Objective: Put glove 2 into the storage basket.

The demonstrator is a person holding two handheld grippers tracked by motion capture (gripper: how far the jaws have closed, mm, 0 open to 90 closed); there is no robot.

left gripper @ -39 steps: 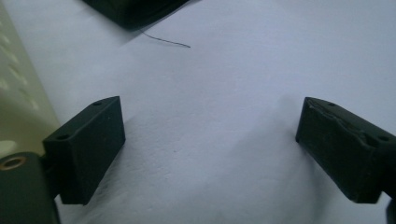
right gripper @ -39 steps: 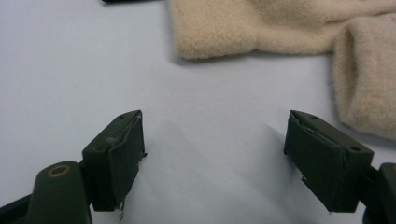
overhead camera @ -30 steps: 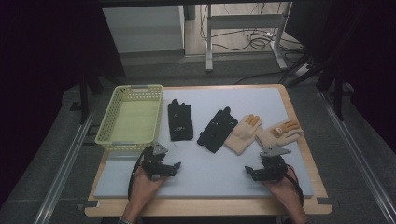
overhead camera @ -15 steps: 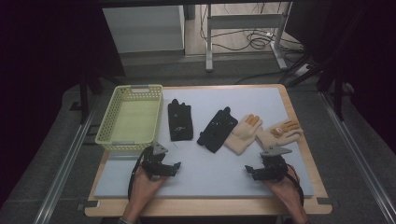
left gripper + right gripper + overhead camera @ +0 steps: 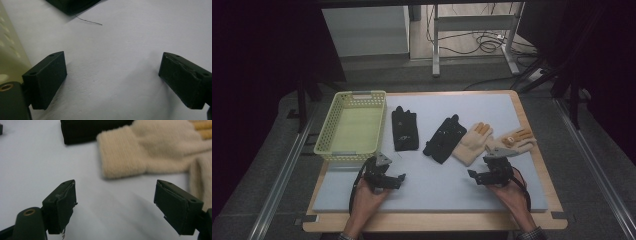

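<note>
Though beside gloves (image 5: pixel 445 138), basket (image 5: pixel 326 150) bare

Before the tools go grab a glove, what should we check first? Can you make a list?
1. Left tool open with nothing between its jaws: ok.
2. Right tool open with nothing between its jaws: ok, though its jaws have just been closing a little.
3. Cream glove lies flat just ahead of the right tool, cuff toward it: ok.
4. Both black gloves lie on the mat, not stacked: ok.
5. Yellow basket looks empty and ready: ok.
6. Second cream glove free of the first one: cannot tell, they seem to touch.
</note>
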